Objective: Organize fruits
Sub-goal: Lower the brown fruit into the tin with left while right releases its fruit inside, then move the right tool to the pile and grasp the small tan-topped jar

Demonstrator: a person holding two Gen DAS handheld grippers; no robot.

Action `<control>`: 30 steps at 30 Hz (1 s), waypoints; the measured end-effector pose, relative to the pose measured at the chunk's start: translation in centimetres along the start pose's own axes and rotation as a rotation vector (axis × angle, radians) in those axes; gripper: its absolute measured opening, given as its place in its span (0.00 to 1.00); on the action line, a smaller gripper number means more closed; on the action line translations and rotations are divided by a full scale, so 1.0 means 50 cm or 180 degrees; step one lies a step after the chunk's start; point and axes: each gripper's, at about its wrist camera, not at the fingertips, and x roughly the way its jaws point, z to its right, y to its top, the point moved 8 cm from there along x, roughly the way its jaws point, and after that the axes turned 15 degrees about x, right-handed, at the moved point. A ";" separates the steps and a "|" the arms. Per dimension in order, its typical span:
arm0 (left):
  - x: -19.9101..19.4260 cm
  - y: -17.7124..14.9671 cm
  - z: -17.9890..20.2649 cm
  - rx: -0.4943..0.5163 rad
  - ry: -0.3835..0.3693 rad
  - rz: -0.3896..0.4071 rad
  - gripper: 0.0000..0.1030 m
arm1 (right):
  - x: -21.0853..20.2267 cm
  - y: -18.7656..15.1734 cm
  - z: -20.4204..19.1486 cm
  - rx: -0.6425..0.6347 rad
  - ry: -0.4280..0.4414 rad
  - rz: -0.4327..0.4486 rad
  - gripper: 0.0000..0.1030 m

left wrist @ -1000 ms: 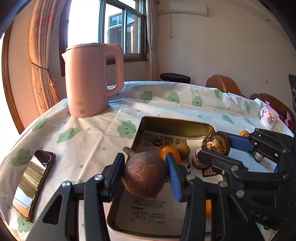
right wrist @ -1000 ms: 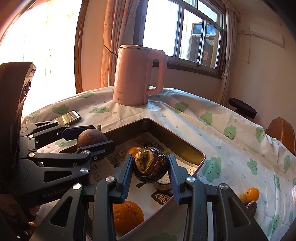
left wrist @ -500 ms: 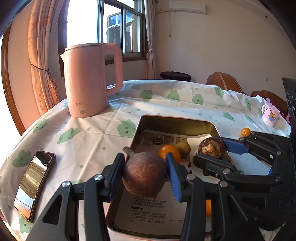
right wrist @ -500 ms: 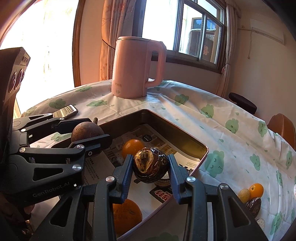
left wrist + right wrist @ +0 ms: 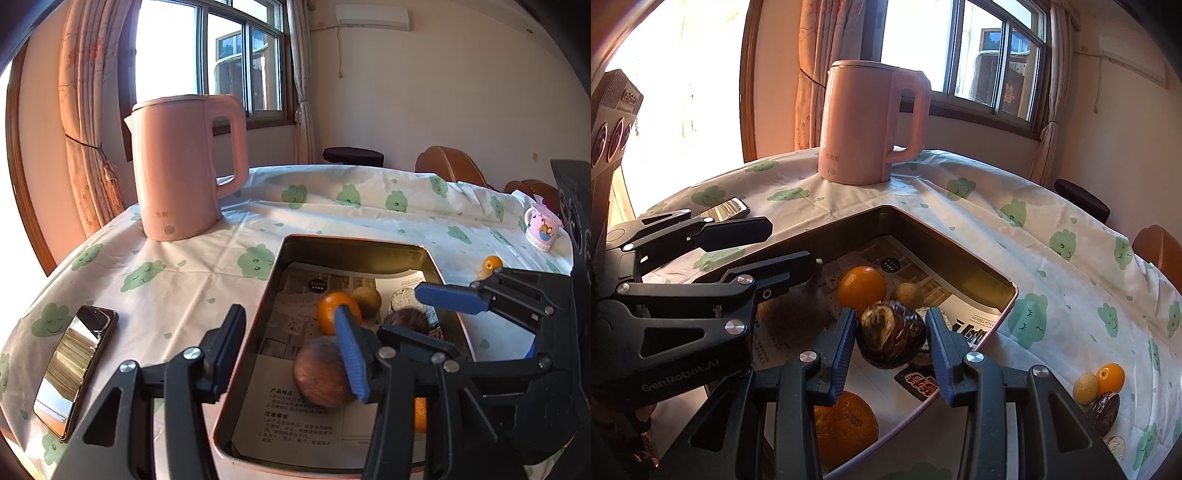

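Over the near end of the paper-lined rectangular metal tray, both black two-finger grippers have just been spreading their jaws. The left gripper is open, its round brown fruit blurred below; the right gripper stands slack around the dark wrinkled fruit.

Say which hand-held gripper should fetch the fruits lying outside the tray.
Right: those fruits lie on its side. Its hand-held gripper has just been opening, a dark fruit between its jaws.
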 end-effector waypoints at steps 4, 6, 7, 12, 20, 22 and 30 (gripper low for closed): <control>-0.005 0.001 -0.001 -0.0010 0.0016 0.0038 0.61 | -0.007 -0.001 -0.007 -0.0057 -0.0002 0.0049 0.54; -0.005 0.001 -0.002 -0.0013 0.0024 0.0041 0.63 | -0.009 0.000 -0.006 -0.0051 -0.0009 0.0059 0.54; -0.005 0.000 -0.003 -0.0020 0.0028 0.0046 0.64 | -0.009 0.001 -0.006 -0.0044 -0.0006 0.0060 0.54; -0.009 0.000 -0.007 -0.0044 0.0036 0.0071 0.69 | -0.013 0.003 -0.003 -0.0018 -0.0018 0.0088 0.55; -0.031 0.010 -0.001 -0.0145 -0.0018 0.0193 0.72 | -0.063 0.011 0.039 0.0056 -0.0165 0.0250 0.55; -0.039 0.020 0.013 -0.0115 -0.0044 0.0228 0.72 | -0.091 0.012 0.072 0.0120 -0.0237 0.0308 0.55; -0.065 0.075 0.127 0.0154 -0.0254 0.0384 0.83 | -0.193 -0.036 0.292 0.0609 -0.0790 0.0322 0.56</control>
